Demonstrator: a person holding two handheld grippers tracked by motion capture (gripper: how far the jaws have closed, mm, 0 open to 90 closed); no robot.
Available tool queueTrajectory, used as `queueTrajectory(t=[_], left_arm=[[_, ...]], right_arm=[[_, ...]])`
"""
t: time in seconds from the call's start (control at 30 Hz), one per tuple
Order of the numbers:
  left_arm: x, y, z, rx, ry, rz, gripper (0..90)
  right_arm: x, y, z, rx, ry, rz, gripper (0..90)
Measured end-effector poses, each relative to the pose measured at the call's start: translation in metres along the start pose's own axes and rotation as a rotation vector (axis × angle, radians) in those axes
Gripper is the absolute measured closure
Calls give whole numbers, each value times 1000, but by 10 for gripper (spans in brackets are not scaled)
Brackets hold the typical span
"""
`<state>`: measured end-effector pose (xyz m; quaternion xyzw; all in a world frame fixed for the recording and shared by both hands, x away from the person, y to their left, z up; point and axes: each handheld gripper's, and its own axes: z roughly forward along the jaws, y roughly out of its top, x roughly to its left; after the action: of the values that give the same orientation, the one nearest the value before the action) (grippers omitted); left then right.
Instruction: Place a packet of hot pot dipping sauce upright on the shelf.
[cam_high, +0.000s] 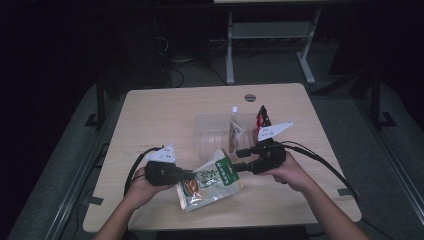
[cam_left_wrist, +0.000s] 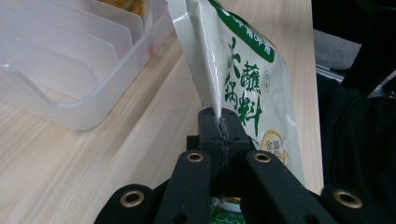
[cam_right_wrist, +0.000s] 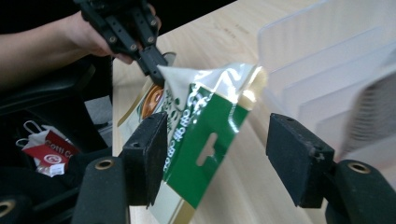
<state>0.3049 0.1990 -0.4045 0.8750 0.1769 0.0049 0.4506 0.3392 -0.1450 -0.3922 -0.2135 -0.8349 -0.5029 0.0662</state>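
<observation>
while the left claw (cam_left_wrist: 220, 122) pinches its edge, the sauce packet (cam_right_wrist: 196, 130) sits between the right claw (cam_right_wrist: 219, 158) pads.

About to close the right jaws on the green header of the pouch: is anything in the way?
Nothing visible. The right gripper has open jaws on either side of the pouch header. The left gripper pinches the pouch's edge farther off, and the clear tray lies beside it.

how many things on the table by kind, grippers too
packets: 3 (green and white packet, small packet and red packet in the bin)
clear bins: 1
grippers: 2 (left, right)
total: 6
</observation>
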Motion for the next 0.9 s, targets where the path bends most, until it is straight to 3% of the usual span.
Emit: queueTrajectory(t=[0.13,0.53,0.9], left_arm=[[-1,1,-2,-16,-2,1,900],[-6,7,2,-42,-28,15,900],[-5,8,3,-43,-28,25,900]], right_arm=[[1,-6,10,27,20,7,367],[0,-13,30,39,111,46,399],[3,-13,32,26,159,47,618]])
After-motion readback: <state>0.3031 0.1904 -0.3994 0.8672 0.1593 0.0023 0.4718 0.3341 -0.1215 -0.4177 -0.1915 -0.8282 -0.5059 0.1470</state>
